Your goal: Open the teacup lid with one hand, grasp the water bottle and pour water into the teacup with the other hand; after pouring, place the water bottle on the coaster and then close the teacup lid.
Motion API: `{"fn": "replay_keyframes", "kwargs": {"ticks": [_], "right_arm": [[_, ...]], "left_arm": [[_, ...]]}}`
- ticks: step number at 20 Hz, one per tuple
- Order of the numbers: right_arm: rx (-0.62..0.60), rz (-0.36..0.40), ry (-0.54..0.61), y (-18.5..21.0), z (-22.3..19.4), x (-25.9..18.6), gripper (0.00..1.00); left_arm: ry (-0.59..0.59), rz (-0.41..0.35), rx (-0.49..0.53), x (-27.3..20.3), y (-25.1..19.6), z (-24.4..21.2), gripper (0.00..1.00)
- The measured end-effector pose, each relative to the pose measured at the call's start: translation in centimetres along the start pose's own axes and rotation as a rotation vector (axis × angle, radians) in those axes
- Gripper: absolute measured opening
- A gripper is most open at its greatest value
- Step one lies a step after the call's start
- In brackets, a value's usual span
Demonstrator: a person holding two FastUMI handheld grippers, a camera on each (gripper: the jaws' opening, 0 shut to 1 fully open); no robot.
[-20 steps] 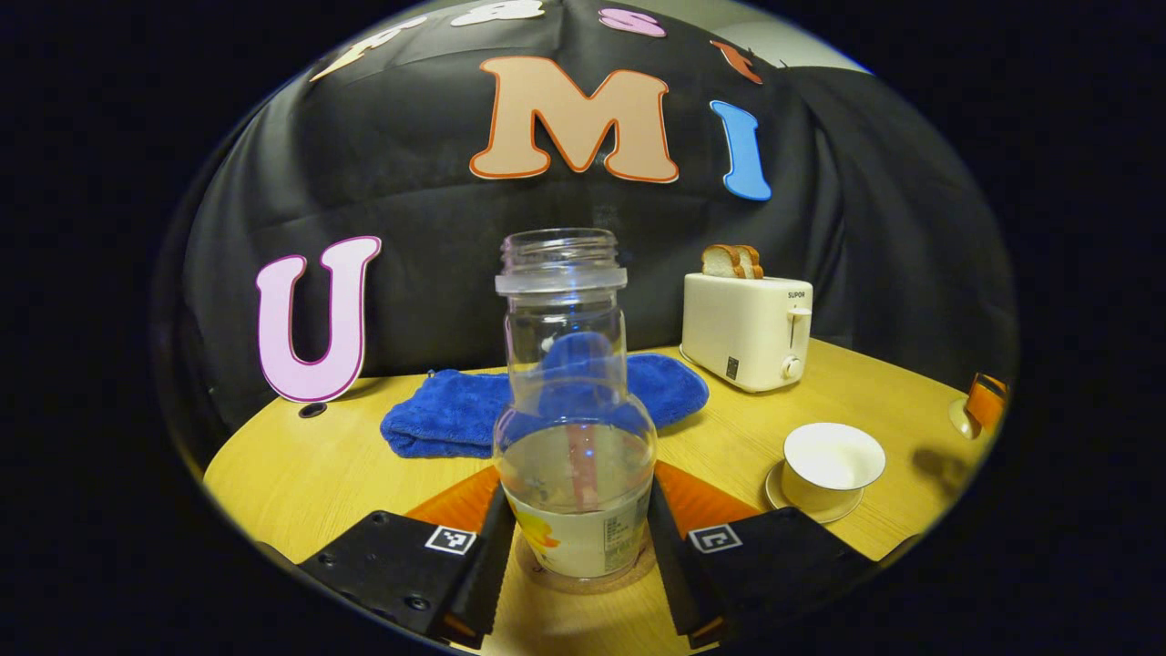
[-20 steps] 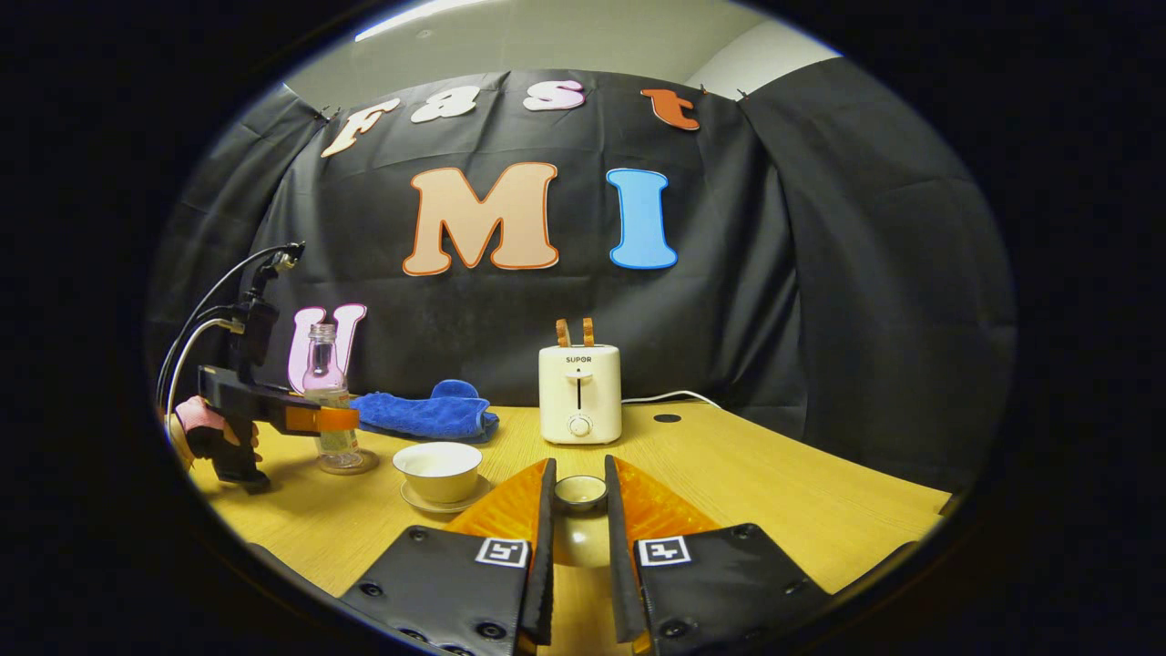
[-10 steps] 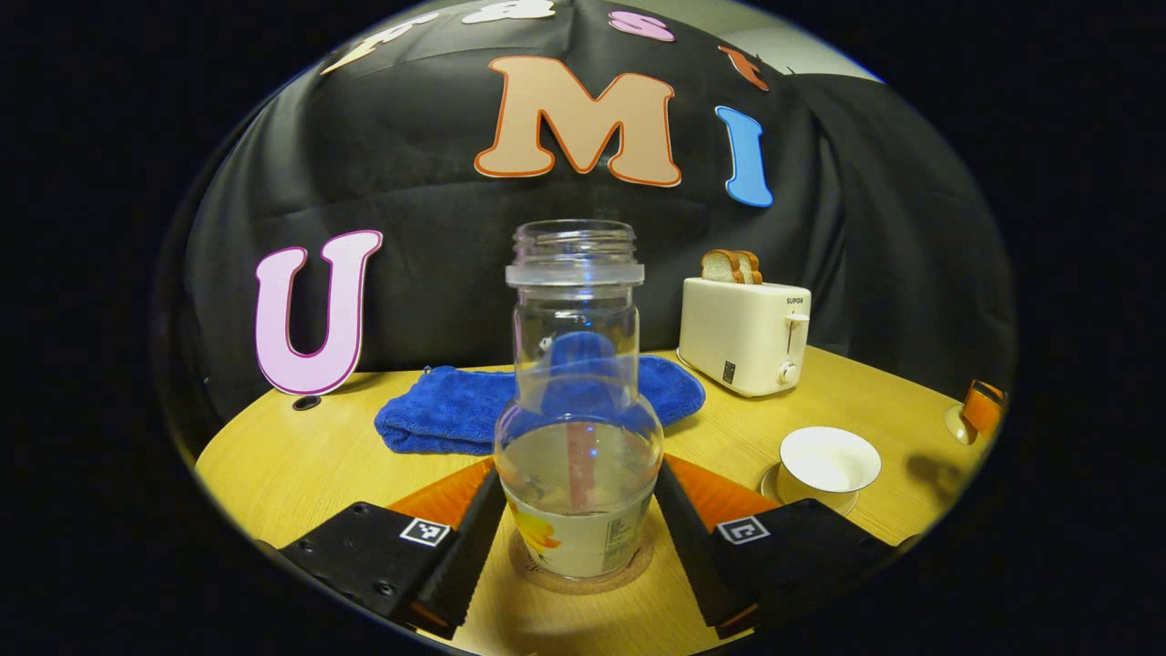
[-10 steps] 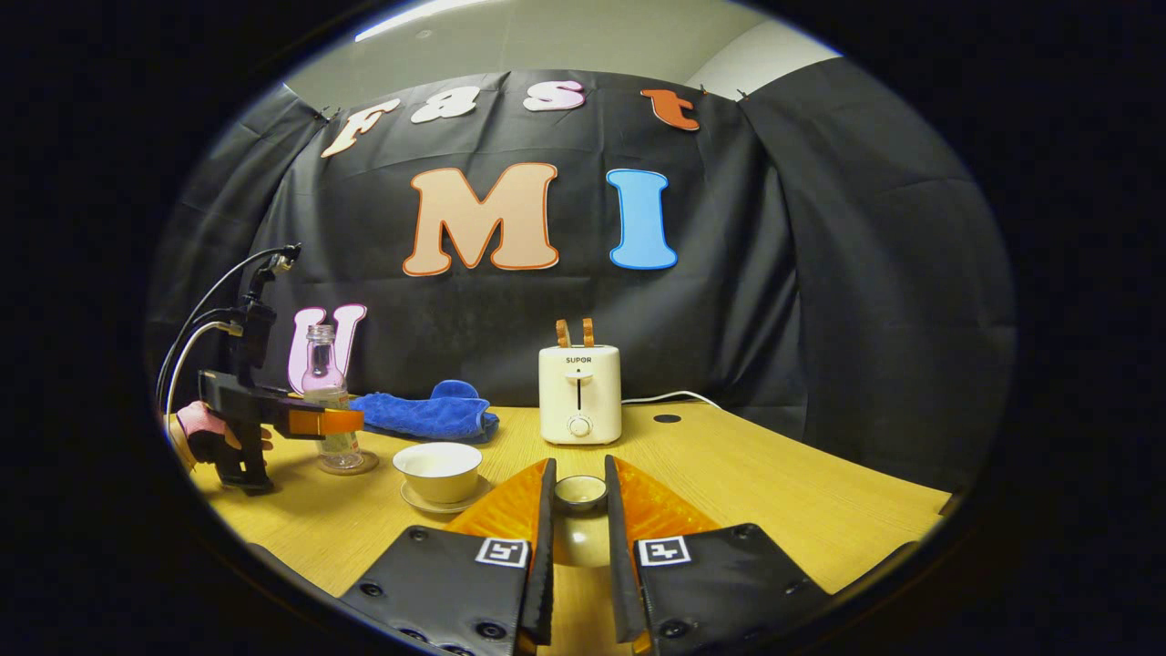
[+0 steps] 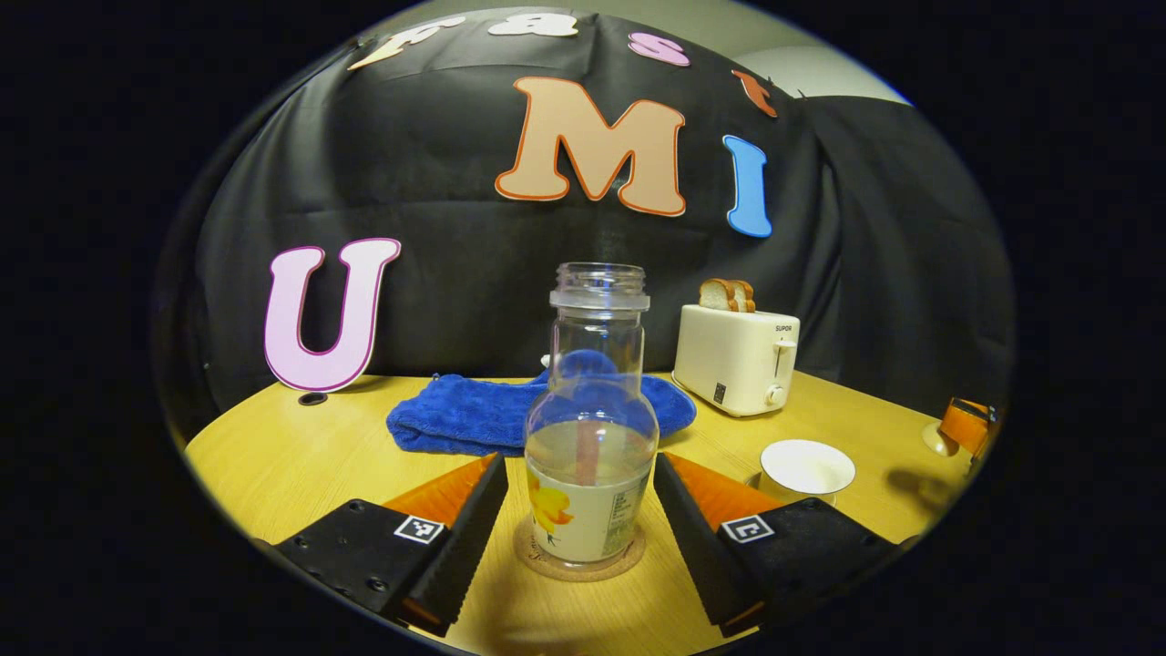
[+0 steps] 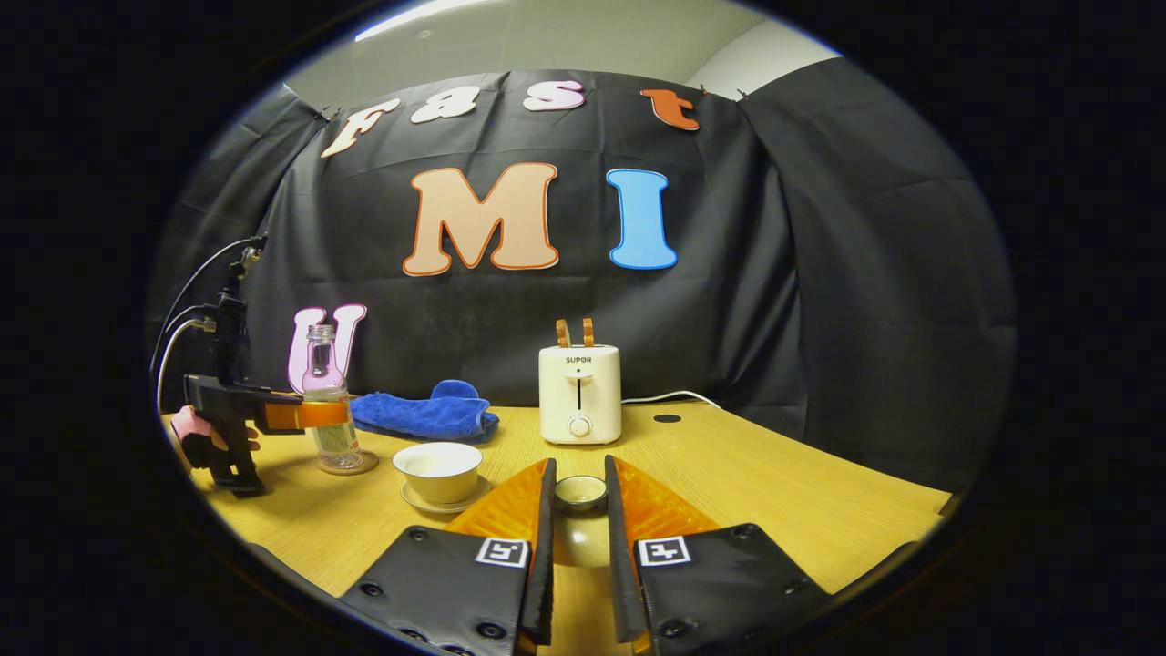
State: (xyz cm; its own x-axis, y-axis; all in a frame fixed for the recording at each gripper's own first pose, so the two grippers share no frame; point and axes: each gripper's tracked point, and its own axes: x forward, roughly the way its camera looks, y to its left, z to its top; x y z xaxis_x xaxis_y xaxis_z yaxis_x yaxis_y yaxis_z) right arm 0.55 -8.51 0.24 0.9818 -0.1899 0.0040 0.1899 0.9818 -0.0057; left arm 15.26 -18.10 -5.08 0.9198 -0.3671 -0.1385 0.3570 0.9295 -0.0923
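On the table (image 5: 301,474): all the things sit on a big yellow wooden top.
Toaster (image 5: 736,358): white, at the back, with two slices of bread (image 5: 727,294) sticking up.
Towel (image 5: 474,415): blue and folded, behind the bottle.
Water bottle (image 5: 592,428): clear glass, no cap, standing straight up on the round cork coaster (image 5: 537,563). It holds some water, up to about the middle.
Left gripper (image 5: 579,538): its two fingers are spread wide, one on each side of the bottle, not touching it. A hand (image 6: 189,428) holds this gripper, seen in the right gripper view.
Teacup (image 6: 438,471): white, on its small saucer (image 6: 428,503), near the bottle. Its top is open. I cannot tell how much water is inside.
Right gripper (image 6: 577,510): its fingers are pinching the small teacup lid (image 6: 580,492), held up away from the cup.
Step now: I think the pouring is done and the bottle is put down.
Next move: the lid should go over to the cup and come down flat on its rim, then the fingers let go.
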Motion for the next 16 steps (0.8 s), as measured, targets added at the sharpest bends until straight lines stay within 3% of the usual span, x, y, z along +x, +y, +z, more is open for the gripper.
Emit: {"fn": "replay_keyframes", "kwargs": {"ticks": [10,16], "right_arm": [[0.001,0.033,0.003,0.7,-0.1,0.1,0.29],[0.005,0.15,0.01,3.9,-0.3,2.1,0.29]], "left_arm": [[-0.036,0.039,0.042,-3.8,0.0,-0.3,0.94],[-0.112,0.103,0.075,-7.0,1.3,0.5,0.94]]}}
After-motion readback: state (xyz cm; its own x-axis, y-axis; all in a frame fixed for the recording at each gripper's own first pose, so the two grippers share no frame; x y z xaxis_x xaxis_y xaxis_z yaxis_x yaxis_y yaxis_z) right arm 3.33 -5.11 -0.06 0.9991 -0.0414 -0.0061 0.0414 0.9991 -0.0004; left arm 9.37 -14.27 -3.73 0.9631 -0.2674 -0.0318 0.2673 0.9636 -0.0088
